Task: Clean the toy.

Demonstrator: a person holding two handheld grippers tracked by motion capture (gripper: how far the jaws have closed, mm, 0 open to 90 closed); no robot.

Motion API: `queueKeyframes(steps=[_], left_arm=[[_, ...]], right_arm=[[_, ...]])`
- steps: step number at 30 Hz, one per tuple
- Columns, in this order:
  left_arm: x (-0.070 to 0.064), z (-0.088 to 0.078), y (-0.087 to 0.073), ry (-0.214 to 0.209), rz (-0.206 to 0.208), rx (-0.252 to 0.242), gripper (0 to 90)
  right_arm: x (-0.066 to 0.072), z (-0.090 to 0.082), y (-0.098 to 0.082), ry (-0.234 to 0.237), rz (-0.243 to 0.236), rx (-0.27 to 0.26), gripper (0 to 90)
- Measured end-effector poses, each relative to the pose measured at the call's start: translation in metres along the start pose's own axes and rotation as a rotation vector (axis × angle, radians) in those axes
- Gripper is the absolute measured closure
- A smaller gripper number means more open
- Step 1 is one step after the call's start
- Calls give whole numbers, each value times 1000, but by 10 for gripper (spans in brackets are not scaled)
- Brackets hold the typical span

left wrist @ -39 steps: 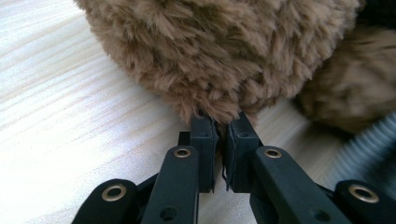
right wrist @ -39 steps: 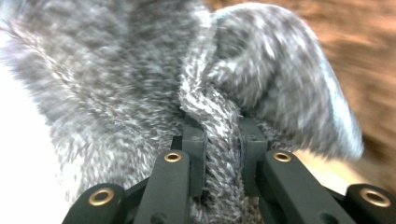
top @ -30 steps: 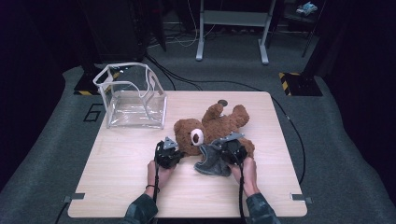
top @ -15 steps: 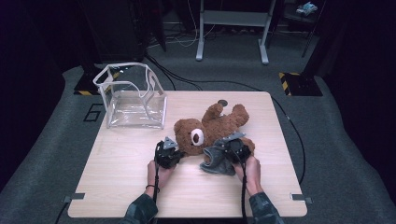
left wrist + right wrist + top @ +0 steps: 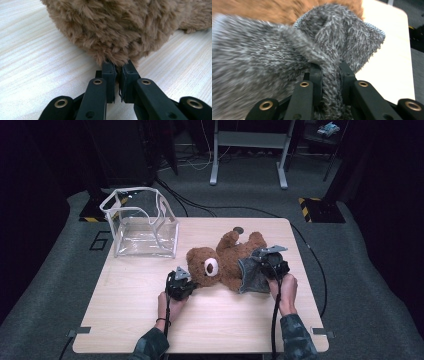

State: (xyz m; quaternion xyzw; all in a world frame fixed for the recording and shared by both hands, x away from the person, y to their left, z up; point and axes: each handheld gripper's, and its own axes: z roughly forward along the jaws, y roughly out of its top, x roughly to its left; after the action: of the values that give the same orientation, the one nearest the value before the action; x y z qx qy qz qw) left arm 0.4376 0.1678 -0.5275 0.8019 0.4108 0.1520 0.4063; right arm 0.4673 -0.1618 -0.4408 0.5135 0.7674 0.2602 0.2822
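High view: one teddy bear (image 5: pixel 225 262), one grey garment (image 5: pixel 251 277), two grippers, one clear bag (image 5: pixel 142 227).

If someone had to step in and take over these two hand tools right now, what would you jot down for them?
Left gripper: shut on a tuft of the brown plush teddy bear, pinning it at the head end.
Right gripper: shut on a fold of the grey fuzzy knitted garment, held against the bear's body.
The bear lies on the light wooden table; a clear plastic box with white edging stands at the far left corner.
Done: both grips are secure.
Left: probably working the garment along the bear; which way is unclear.
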Motion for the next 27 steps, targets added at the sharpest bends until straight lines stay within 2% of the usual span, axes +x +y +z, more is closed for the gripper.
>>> queueKeyframes(steps=[2,3,4,5,6,8,9,13,15,17,18,19,21,24,26,27], left_arm=[[0,0,0,0,0,0,835],[0,0,0,0,0,0,835],[0,0,0,0,-4,-2,835],[0,0,0,2,-3,-1,835],[0,0,0,2,-4,-1,835],[1,0,0,3,-8,-2,835],[1,0,0,4,-9,-2,835],[1,0,0,5,-8,-2,834],[1,0,0,6,-8,-2,834],[1,0,0,6,-9,-3,834],[1,0,0,6,-9,-3,834],[1,0,0,5,-7,-2,834],[1,0,0,6,-8,-3,834],[1,0,0,7,-8,-3,834],[1,0,0,10,-7,-2,833],[1,0,0,10,-7,-2,833]], right_arm=[[-4,12,-2,-7,1,29,778],[-4,12,-2,-7,1,29,778],[-9,18,-6,-15,21,50,780],[-11,19,-7,-18,28,61,781],[-14,20,-10,-45,11,72,781],[-18,22,-14,-42,27,97,782],[-22,24,-17,-62,31,122,783],[-31,28,-33,-39,66,188,782],[-35,22,-33,-30,61,161,781],[-34,15,-27,-29,65,122,780],[-34,15,-27,-29,65,122,780],[-30,6,-12,-23,58,45,780],[-22,2,1,4,46,3,780],[-10,17,8,17,14,39,780],[-9,28,2,12,13,73,781],[-11,34,-3,24,29,94,782]])
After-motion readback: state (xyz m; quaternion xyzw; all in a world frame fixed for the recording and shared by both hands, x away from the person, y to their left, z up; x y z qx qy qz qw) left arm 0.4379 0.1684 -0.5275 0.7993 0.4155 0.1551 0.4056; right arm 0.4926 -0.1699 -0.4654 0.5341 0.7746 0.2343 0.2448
